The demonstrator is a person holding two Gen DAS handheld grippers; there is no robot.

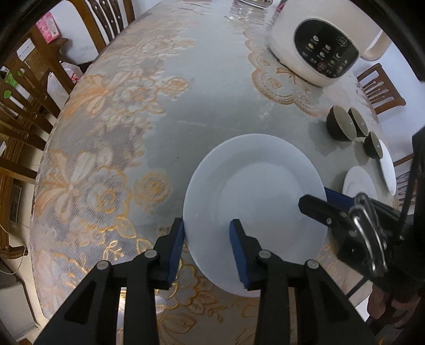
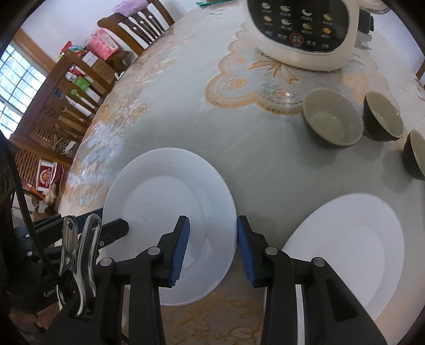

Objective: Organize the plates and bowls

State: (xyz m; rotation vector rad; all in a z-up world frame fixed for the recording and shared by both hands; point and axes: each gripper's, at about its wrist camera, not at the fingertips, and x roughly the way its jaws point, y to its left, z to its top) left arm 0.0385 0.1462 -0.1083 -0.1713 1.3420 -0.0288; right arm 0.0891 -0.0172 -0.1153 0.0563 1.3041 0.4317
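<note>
white plate (image 1: 255, 201) lying flat on a floral-patterned table (image 1: 111, 148), near its front edge. left gripper (image 1: 208, 238) straddling the plate's left rim: jaws apart, one blue pad (image 1: 177, 249) just outside the rim, the other over the plate's surface; hard to tell whether either pad touches, no firm grip visible. right gripper (image 2: 212, 238) straddling the same plate's right rim likewise, jaws apart, one pad over the plate, one just outside; contact unclear too. in the left wrist view, right gripper entering from the right edge, partly cut off, a metal clip (image 1: 369, 233) on its body. second white plate (image 2: 353, 249) to the right, well apart, partly hidden behind the right gripper's finger. third plate (image 1: 386, 167) seen only edge-on at the far right, behind a dark bowl (image 1: 373, 146). two more dark bowls (image 2: 332, 116) with pale insides farther back, upright. white rice cooker (image 1: 316, 50) beyond, top cut off. wooden chairs (image 1: 106, 24) and shelves around the table, contents too small to read.
</note>
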